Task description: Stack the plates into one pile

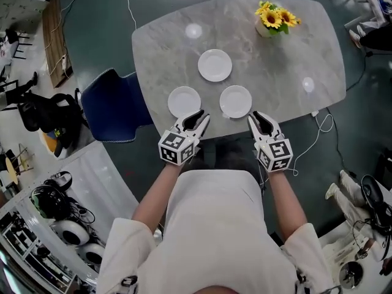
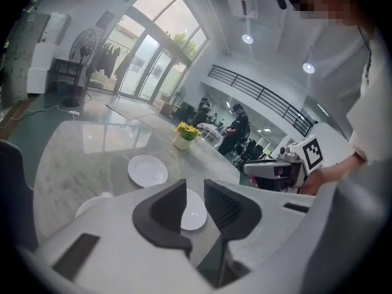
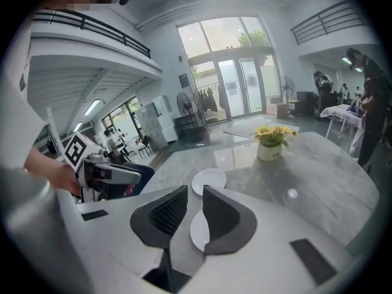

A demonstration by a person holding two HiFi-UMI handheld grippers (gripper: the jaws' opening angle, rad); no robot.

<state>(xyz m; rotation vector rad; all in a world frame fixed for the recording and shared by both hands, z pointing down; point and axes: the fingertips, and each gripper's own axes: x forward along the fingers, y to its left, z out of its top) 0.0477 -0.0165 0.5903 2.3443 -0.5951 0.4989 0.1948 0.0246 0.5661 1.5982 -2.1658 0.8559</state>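
On the grey marbled table with rounded corners (image 1: 288, 60), three round white plates lie apart from one another in a triangle. The far plate (image 1: 215, 65) sits towards the table's middle. The near left plate (image 1: 184, 101) and the near right plate (image 1: 236, 101) lie side by side closer to the person's edge. None is stacked on another.

The left gripper (image 1: 201, 116) has its tips over the near table edge, just beside the near left plate's rim on its right side, and it angles towards the near right plate. The right gripper (image 1: 254, 118) has its tips just beside the near right plate's rim and angles inward. The two grippers converge on the gap between the near plates.

In the left gripper view, the jaws of the left gripper (image 2: 195, 192) stand apart with nothing between the pads. The near right plate (image 2: 193, 210) shows beyond the gap, on the table. In the right gripper view, the jaws of the right gripper (image 3: 187, 213) are likewise parted and empty, and the same plate (image 3: 197, 231) shows past them.

Every plate lies flat, face up. Being round, they have no long axis.

A pot of yellow sunflowers (image 1: 275, 18) stands near the far corner.
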